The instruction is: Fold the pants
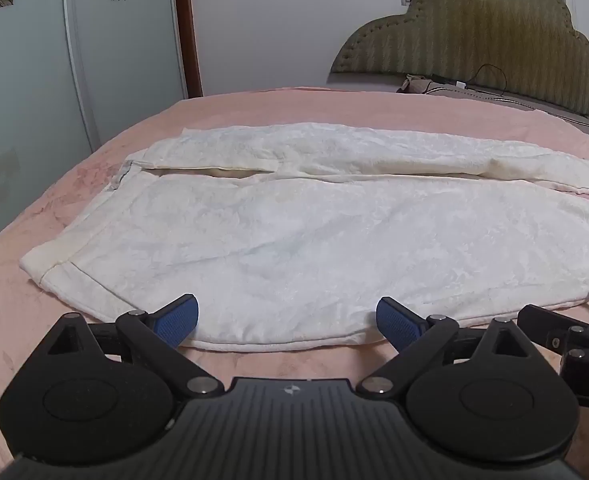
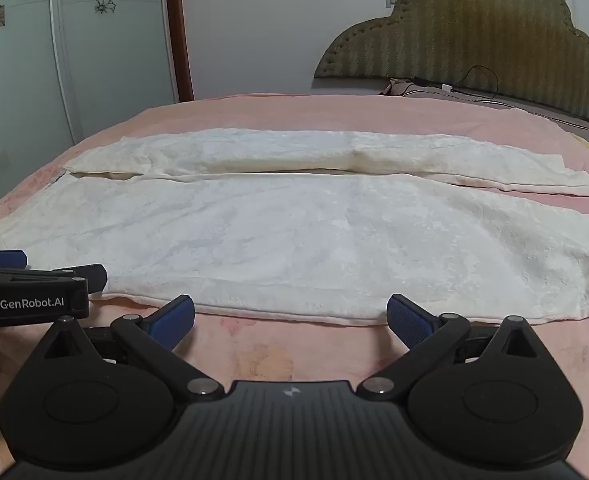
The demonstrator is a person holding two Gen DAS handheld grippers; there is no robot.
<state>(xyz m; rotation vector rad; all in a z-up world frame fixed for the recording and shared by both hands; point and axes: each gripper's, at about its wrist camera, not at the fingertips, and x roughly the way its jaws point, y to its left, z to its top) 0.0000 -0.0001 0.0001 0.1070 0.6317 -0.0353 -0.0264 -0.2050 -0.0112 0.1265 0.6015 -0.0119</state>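
Note:
White fleecy pants (image 1: 294, 224) lie flat across a pink bed, waistband at the left, two legs running to the right. The far leg (image 2: 334, 152) is narrower; the near leg (image 2: 314, 248) is broad. My left gripper (image 1: 287, 320) stands open just above the near hem, its blue pads (image 1: 178, 320) over the edge of the fabric with nothing pinched. My right gripper (image 2: 290, 322) is open too, hovering at the near hem further along the leg. Each view shows the other gripper at its edge: the right gripper (image 1: 574, 328) and the left gripper (image 2: 34, 288).
The pink bedspread (image 2: 262, 356) shows between the hem and my grippers. A padded olive headboard (image 1: 494, 40) rises at the back right, with a cable and a pillow (image 1: 418, 84) below it. A wardrobe with flower stickers (image 1: 34, 60) stands left.

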